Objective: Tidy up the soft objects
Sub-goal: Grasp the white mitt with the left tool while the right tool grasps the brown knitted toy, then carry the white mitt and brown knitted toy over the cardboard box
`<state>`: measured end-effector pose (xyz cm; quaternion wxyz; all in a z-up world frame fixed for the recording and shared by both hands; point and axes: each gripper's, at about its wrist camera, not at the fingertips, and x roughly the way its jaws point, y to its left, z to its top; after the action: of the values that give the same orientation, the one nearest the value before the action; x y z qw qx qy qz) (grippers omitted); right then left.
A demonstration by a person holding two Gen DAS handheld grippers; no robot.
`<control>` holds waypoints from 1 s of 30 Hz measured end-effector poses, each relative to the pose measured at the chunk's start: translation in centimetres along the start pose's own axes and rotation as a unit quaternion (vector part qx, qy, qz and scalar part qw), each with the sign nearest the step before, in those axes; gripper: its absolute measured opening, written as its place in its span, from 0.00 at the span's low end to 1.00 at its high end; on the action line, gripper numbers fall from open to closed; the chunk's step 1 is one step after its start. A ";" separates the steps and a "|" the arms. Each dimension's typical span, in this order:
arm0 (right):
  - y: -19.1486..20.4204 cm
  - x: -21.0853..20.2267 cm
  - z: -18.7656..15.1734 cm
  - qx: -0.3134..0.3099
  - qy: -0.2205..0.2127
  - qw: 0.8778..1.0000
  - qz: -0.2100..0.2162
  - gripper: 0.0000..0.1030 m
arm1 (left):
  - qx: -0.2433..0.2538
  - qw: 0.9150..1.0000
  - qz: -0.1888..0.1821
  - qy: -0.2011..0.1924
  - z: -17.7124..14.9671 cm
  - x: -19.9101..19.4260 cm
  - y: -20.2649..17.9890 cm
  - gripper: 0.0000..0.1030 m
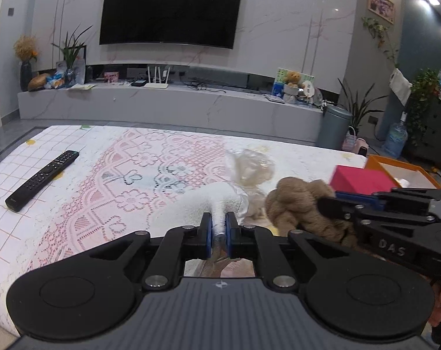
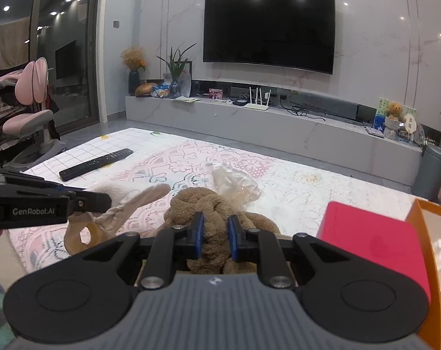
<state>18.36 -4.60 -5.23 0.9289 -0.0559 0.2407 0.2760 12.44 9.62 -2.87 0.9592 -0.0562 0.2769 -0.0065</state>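
My left gripper (image 1: 219, 223) is shut on a white plush toy (image 1: 208, 201) and holds it over the table with the pink lace cloth (image 1: 127, 175); the toy also shows in the right wrist view (image 2: 127, 207). My right gripper (image 2: 216, 229) is shut on a brown knotted plush toy (image 2: 211, 213), which shows to the right in the left wrist view (image 1: 296, 201). A crumpled clear plastic bag (image 2: 235, 183) lies just behind both toys.
A black remote (image 1: 42, 179) lies on the left of the table. A red box (image 2: 375, 233) and an orange box (image 2: 424, 227) stand at the right edge. A TV console runs along the far wall, with a grey bin at its right end.
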 end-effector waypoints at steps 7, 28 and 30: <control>0.2 -3.3 -1.2 0.020 0.001 1.000 -0.008 0.15 | 0.009 1.000 0.000 -0.004 -0.6 -2.8 -2.4 0.09; -4.0 -14.8 -3.0 0.078 -0.053 0.992 -0.087 0.15 | 0.070 0.995 -0.058 -0.049 0.6 -8.4 -11.9 0.09; -4.9 -16.0 -3.2 0.082 -0.058 0.990 -0.099 0.15 | 0.082 0.993 -0.070 -0.053 0.9 -8.3 -13.3 0.09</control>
<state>7.97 -17.27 -0.57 0.9654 0.0132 0.2020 0.1642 6.17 -3.10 3.80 0.9712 0.0034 0.2193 -0.0932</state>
